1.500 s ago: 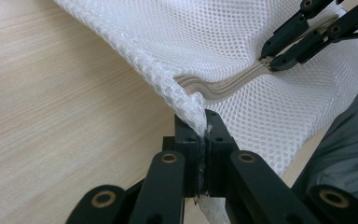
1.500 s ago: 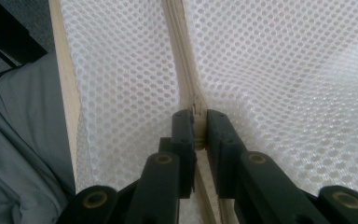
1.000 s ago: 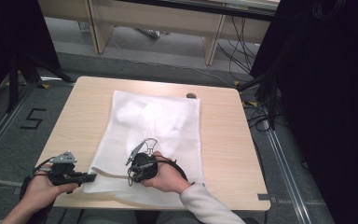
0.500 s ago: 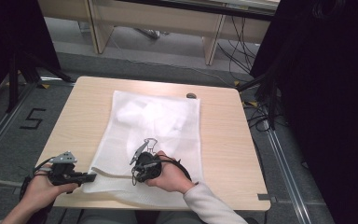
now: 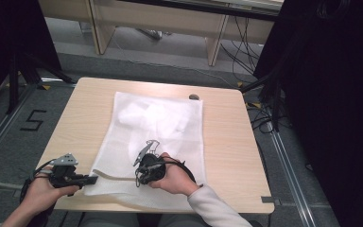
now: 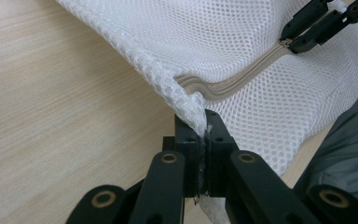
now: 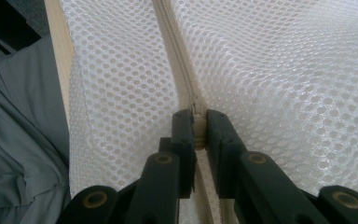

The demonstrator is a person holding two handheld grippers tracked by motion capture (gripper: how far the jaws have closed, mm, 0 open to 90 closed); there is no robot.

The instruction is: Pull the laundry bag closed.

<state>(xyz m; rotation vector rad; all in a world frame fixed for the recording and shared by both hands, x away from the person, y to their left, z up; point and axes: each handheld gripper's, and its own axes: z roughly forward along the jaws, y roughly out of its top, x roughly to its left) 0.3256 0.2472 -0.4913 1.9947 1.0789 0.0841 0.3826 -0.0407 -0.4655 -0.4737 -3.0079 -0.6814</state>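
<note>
White honeycomb mesh bag, ribbed beige zipper, black claws pinching.

Left tool and right tool low, jaws pinched together.

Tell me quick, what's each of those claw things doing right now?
Left gripper: closed, pinching the corner of the mesh bag.
Right gripper: closed on the bag's zipper pull.

Lab, black curtains, loose floor cables, marked floor
</note>
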